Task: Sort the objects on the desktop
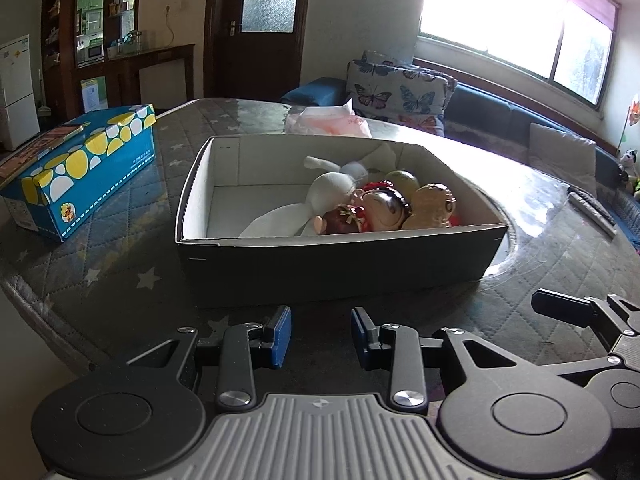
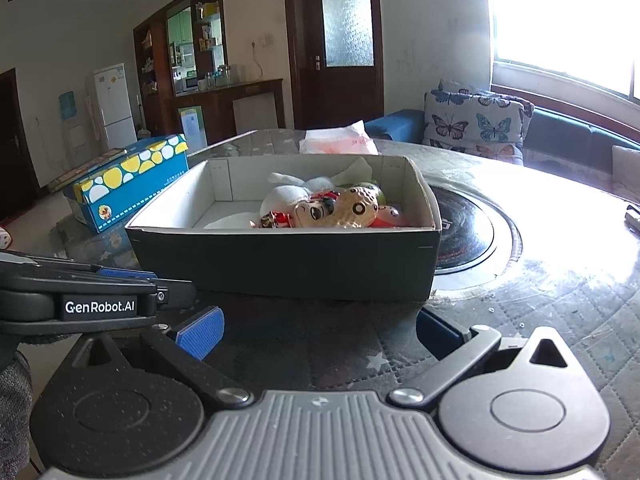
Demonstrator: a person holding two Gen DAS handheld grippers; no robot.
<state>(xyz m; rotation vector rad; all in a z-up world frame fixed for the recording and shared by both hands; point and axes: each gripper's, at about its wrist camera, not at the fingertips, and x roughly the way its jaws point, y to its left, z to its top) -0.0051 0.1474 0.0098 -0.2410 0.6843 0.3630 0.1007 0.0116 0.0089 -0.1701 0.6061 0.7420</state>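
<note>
Toys fill box (both tools gaping, empty).

We note a butterfly-print cushion on the blue sofa beneath the bright window. A dark wooden door with frosted glass stands beyond; a white refrigerator stands left of the shelving unit.
</note>
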